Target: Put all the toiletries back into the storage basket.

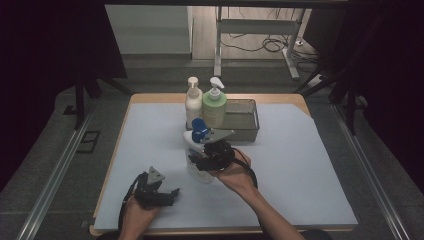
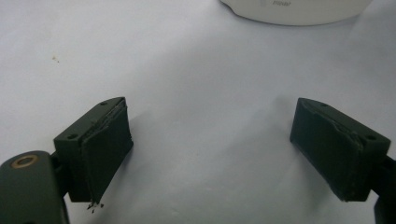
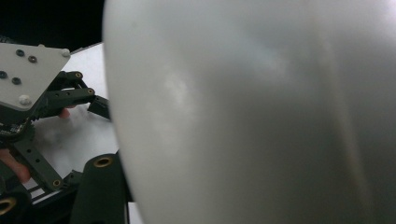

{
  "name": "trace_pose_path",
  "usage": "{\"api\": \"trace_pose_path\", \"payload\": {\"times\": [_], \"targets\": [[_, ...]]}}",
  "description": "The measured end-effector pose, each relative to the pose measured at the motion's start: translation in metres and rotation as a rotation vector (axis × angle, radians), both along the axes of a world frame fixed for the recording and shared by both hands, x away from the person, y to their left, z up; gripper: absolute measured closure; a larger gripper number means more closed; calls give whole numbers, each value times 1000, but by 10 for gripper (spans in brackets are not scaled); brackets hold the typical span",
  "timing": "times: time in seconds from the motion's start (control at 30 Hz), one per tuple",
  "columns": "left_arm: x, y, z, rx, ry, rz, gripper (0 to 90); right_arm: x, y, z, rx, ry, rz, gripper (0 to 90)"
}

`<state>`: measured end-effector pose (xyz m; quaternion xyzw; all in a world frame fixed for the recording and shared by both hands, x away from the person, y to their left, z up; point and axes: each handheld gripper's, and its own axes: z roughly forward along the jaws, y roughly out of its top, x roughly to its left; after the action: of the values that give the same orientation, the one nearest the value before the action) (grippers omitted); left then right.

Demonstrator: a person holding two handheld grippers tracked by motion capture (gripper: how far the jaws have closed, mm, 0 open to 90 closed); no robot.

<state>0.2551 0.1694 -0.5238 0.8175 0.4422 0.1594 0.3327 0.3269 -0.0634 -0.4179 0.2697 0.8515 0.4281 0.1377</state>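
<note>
In the high view, the right gripper point(image 1: 204, 161) clamps a white bottle with a blue pump point(image 1: 196, 150) standing mid-table on the pale mat point(image 1: 300, 165), just in front of the metal tray point(image 1: 245, 122). The left gripper point(image 1: 167, 194) rests nearer the front edge, jaws spread.

In the left gripper view, its jaws stand wide apart over bare mat, touching nothing.

In the right gripper view, the bottle's white wall point(image 3: 252, 116) presses close against the camera, between the jaws.
</note>
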Motion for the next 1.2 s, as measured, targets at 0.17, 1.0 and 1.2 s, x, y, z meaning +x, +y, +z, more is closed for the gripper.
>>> {"api": "trace_pose_path", "payload": {"times": [0.17,1.0,1.2], "targets": [[0,0,0,-1,1,0,121,-2,-1,1,0,-6,3,392],[0,0,0,-1,1,0,122,1,-42,35,5,19,-36,397],[0,0,0,-1,0,0,122,5,-58,44,23,30,-58,397]]}}
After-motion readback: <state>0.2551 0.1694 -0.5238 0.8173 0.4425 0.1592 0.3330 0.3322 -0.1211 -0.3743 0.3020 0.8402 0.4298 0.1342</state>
